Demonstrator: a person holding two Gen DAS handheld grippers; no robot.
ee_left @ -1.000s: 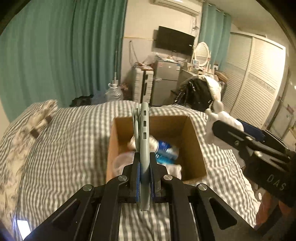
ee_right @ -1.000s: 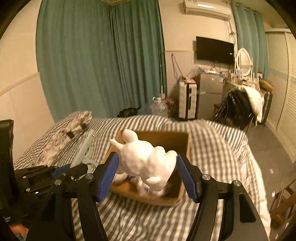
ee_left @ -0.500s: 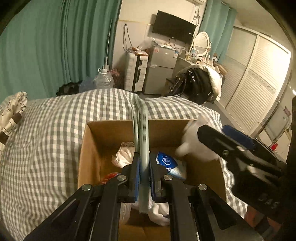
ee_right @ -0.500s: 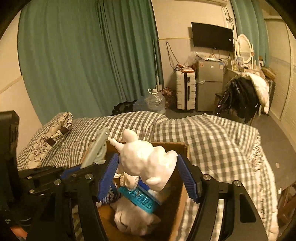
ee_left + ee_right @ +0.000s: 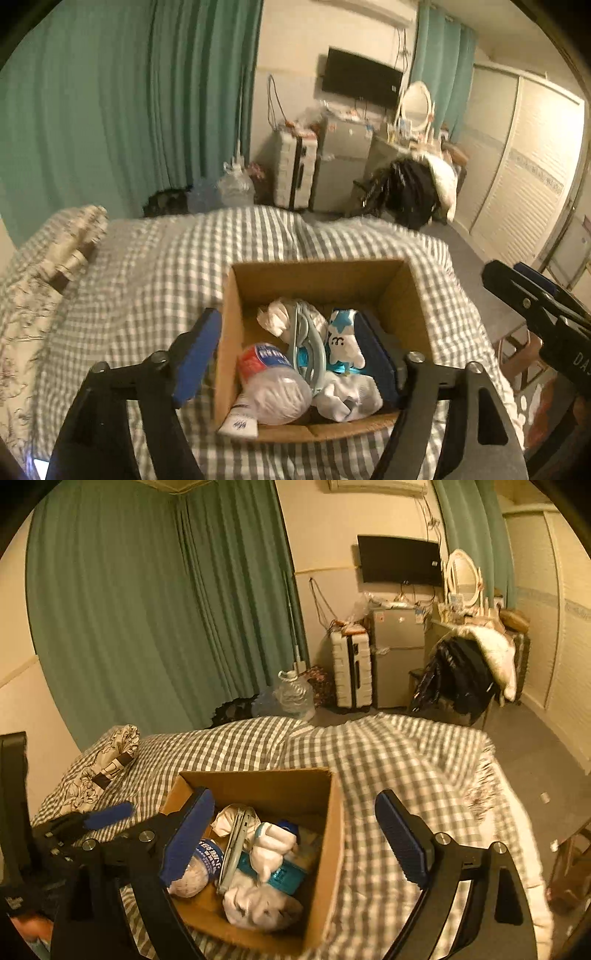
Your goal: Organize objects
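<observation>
A cardboard box (image 5: 321,275) stands on the checked bed and shows in the right wrist view too (image 5: 334,834). In it lie a pale green flat object (image 5: 308,347), a white figurine (image 5: 271,845), a clear bottle (image 5: 271,387), a teal pack (image 5: 280,873) and white cloth (image 5: 343,397). My left gripper (image 5: 288,358) is open and empty over the box, one finger on each side of it. My right gripper (image 5: 295,843) is open and empty above the box's right half.
The bed has a checked cover (image 5: 155,266) and a patterned pillow (image 5: 48,273) at the left. Beyond the bed's end stand a suitcase (image 5: 351,670), a small fridge (image 5: 397,657), a chair with clothes (image 5: 465,672), green curtains and a wardrobe.
Both grippers have opened. The pale green object has dropped from the left gripper into the box and the white figurine from the right. Both grippers now sit higher over the box.
</observation>
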